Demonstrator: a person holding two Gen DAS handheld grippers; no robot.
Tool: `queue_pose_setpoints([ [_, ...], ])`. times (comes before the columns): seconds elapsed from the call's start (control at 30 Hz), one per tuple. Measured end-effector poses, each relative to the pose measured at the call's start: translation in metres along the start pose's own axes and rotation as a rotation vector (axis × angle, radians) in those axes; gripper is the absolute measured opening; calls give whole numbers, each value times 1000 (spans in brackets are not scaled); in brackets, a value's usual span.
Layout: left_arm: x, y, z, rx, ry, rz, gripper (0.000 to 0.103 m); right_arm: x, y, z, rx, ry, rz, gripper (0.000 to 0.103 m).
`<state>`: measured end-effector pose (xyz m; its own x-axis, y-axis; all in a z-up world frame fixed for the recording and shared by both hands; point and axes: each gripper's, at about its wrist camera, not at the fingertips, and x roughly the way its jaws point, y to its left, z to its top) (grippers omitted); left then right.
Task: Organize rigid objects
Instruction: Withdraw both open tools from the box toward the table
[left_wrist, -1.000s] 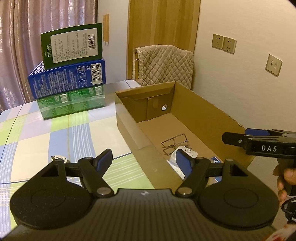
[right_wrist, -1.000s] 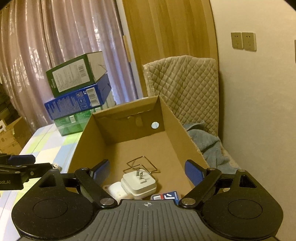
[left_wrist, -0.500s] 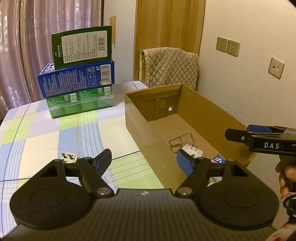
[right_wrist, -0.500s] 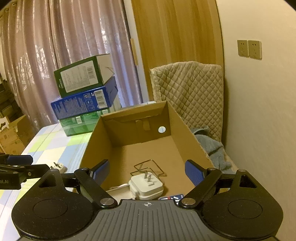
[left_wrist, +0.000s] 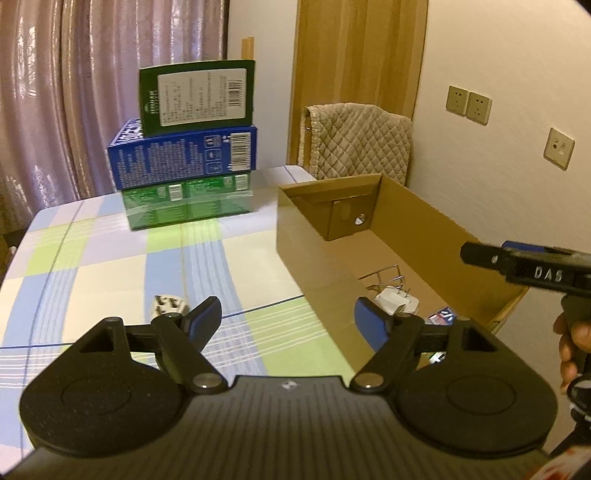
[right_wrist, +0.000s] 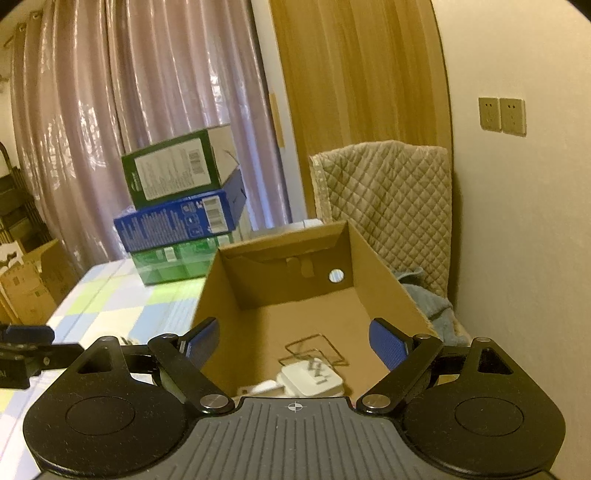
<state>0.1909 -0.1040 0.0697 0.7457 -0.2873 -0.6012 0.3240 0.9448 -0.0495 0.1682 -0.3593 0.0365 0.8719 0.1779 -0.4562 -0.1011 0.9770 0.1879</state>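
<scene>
Left gripper: spread wide, holding nothing, hovering above the checked tablecloth beside the cardboard box. Right gripper: likewise spread and unloaded, poised over the near end of the box.

Progress, judged from the layout: partly done. Already inside the box: a white plug adapter, a bent wire clip, another white piece and a small printed card. Left out on the cloth: one small pronged adapter, prongs up, just ahead of the left gripper's left finger, partly hidden behind it, well apart from the box wall.

Likely remaining: closing on that adapter and carrying it over the wall. Stacked cartons at the far end: unclear whether part of the job.
</scene>
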Motion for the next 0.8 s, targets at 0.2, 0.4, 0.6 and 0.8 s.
queue_pose_setpoints([
  [0.2, -23, 32, -8, -15, -12, 53, 77, -11, 29, 0, -19, -48, 81, 85],
  [0.4, -46, 69, -23, -36, -9, 118, 77, -17, 66, -7, -76, -68, 183, 85],
  [0.6, -60, 103, -43, -75, 0, 167, 78, -12, 103, -32, -69, 11, 260, 85],
  [0.8, -61, 124, -67, -107, 18, 186, 78, 0, 145, -78, -89, 145, 291, 85],
])
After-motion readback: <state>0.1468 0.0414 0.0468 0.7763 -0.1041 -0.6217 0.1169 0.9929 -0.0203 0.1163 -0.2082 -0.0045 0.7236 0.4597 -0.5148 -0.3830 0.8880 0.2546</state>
